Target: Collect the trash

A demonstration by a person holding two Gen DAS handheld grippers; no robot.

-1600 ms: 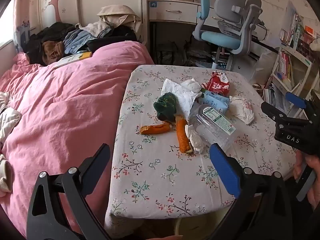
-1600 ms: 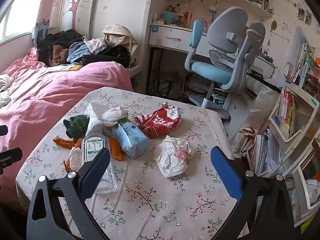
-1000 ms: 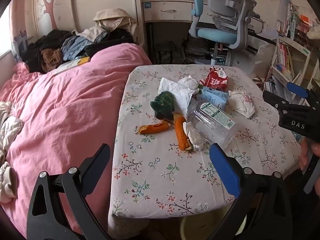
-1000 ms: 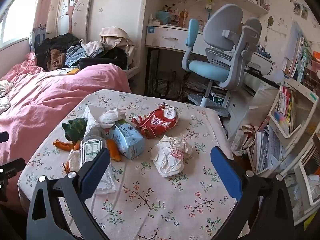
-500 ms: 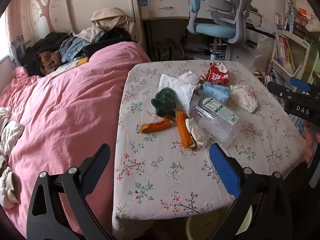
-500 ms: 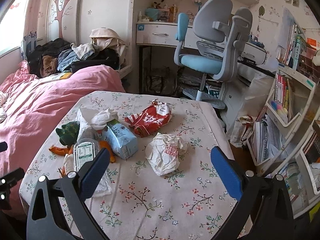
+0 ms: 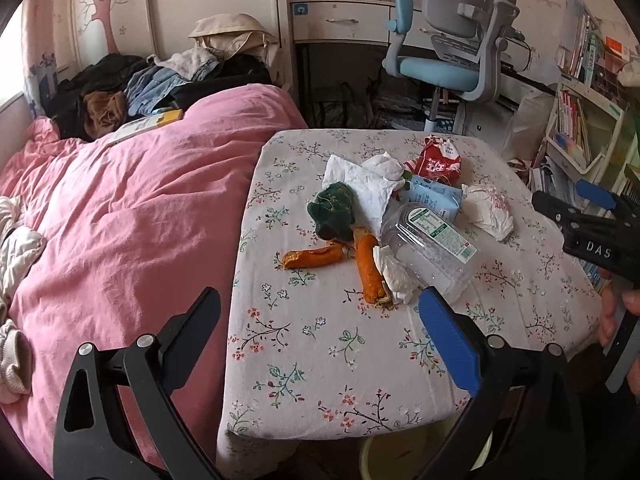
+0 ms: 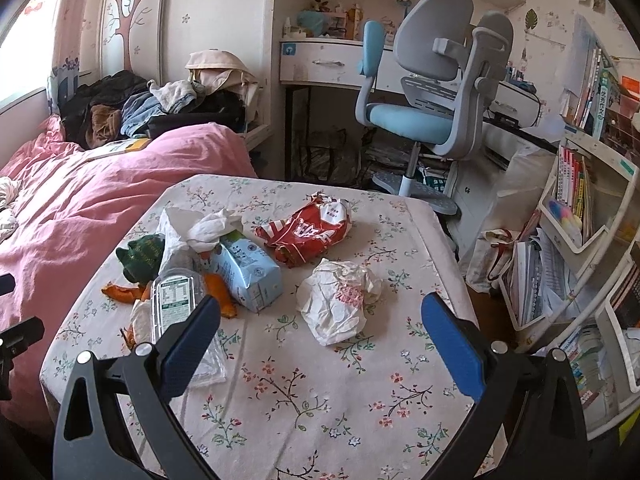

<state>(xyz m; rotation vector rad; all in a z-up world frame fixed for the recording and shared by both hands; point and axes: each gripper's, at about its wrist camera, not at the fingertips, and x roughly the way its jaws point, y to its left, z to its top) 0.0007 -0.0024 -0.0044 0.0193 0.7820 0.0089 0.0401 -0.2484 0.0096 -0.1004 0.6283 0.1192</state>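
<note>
Floral-clothed table point(image 8: 320, 420) heaped with trash, all uncollected. Pale bin point(image 7: 384, 456) glimpsed under its near edge (contents hidden). Crumpled white wrapper point(image 8: 340, 304) dead ahead of right gripper point(image 8: 320, 340), nearer than left gripper point(image 7: 320, 328). Both spread wide, empty. Clear bottle point(image 7: 430, 248) lying diagonally.

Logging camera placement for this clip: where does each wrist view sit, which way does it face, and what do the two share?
Left wrist: above the table's near edge by the pink bed, facing the trash pile; its open left gripper frames the bottom, and the right gripper shows at right.
Right wrist: over the near right side, facing the crumpled white wrapper and desk chair; its open right gripper shows.
Shared: clear bottle, blue carton, red bag.
</note>
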